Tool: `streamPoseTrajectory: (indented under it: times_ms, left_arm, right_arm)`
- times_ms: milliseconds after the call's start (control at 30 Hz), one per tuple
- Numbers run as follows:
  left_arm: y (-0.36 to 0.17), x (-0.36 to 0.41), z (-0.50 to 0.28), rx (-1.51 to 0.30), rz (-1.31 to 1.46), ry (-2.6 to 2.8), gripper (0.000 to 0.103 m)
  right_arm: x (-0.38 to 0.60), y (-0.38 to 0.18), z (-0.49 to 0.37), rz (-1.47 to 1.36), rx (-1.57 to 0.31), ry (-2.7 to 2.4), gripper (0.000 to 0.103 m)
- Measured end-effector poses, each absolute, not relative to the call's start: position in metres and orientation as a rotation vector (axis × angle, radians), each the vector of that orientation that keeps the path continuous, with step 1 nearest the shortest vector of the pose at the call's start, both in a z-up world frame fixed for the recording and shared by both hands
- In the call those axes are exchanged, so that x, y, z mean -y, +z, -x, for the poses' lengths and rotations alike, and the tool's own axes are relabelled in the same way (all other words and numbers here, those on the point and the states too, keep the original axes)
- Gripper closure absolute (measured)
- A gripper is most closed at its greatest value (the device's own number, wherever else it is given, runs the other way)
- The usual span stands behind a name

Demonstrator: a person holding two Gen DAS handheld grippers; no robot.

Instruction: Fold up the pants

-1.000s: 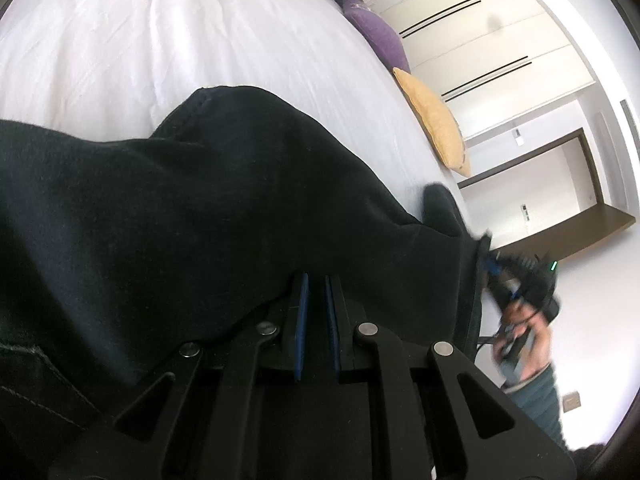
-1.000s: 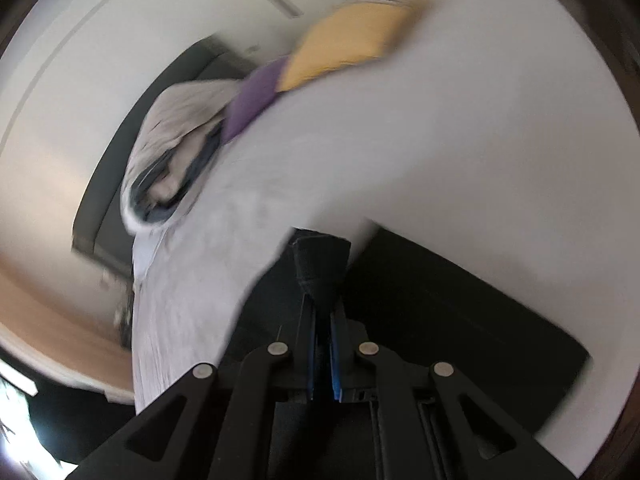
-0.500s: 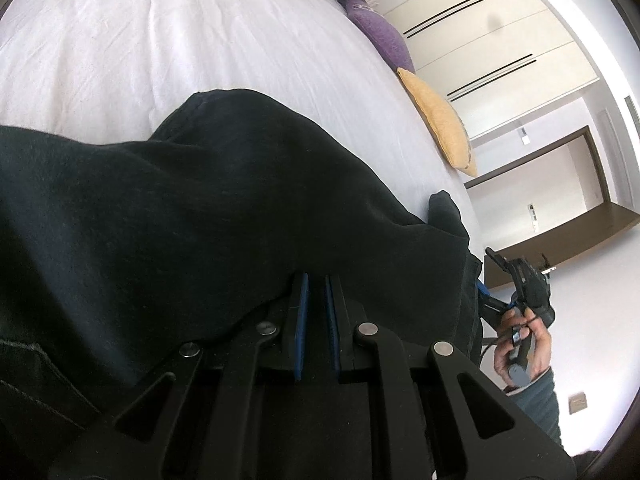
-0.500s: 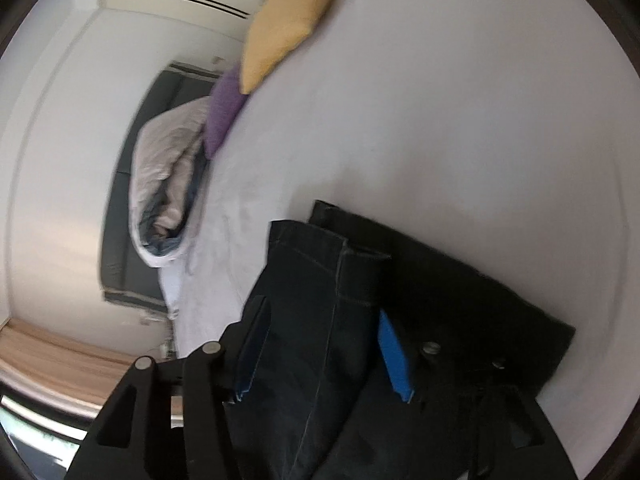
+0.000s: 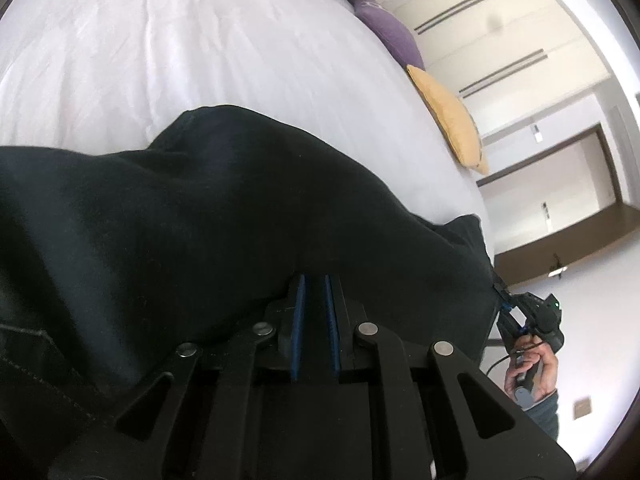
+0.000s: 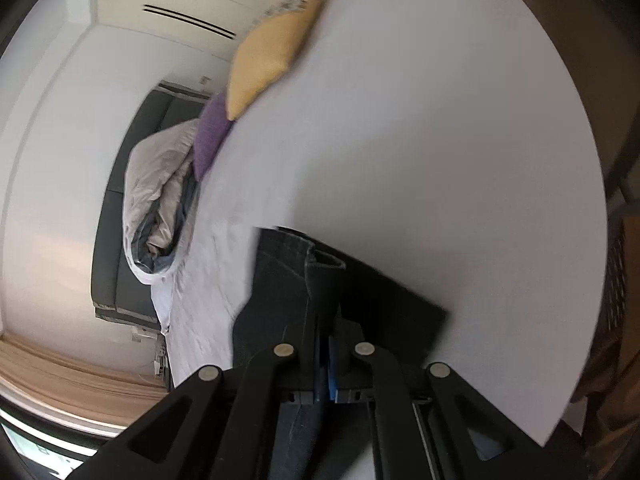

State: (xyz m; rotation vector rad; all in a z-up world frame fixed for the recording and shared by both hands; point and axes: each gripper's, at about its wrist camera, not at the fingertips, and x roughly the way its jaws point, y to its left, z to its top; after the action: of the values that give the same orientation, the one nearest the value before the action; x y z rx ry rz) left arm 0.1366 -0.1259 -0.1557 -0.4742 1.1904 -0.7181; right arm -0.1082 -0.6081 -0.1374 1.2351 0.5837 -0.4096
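Dark denim pants (image 5: 208, 232) lie across the white bed (image 5: 160, 52) and fill the lower left wrist view. My left gripper (image 5: 315, 280) is shut on a fold of the pants, with the cloth draped over its fingertips. In the right wrist view the pants (image 6: 280, 280) show a hemmed leg end. My right gripper (image 6: 325, 320) is shut on that leg end and holds it above the sheet (image 6: 440, 160). The right gripper also shows in the left wrist view (image 5: 524, 320), held in a hand at the far end of the pants.
A yellow pillow (image 5: 448, 116) and a purple pillow (image 5: 388, 32) lie along the bed's far side, also in the right wrist view (image 6: 276, 40). A rolled duvet (image 6: 160, 208) sits at the headboard. White wardrobe doors (image 5: 480, 28) and a doorway (image 5: 560, 184) stand behind.
My right gripper was open around the leg end half a second ago and has closed on it. The left gripper keeps its hold and has barely moved.
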Motion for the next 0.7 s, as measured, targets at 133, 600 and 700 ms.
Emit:
streamPoseTrajectory:
  times_ms: [133, 600, 700]
  left_arm:
    - [-0.159, 0.121, -0.141, -1.201, 0.521, -0.725, 0.092]
    - [-0.148, 0.108, -0.143, -1.15, 0.498, -0.674, 0.092]
    - [-0.156, 0.105, -0.146, -1.15, 0.521, -0.692, 0.092]
  right_arm:
    - [0.614, -0.165, 0.112, -1.318, -0.596, -0.409, 0.101]
    - [0.607, -0.153, 0.126, -1.275, -0.57, -0.487, 0.102]
    - [0.61, -0.156, 0.123, -1.24, -0.632, -0.447, 0.102]
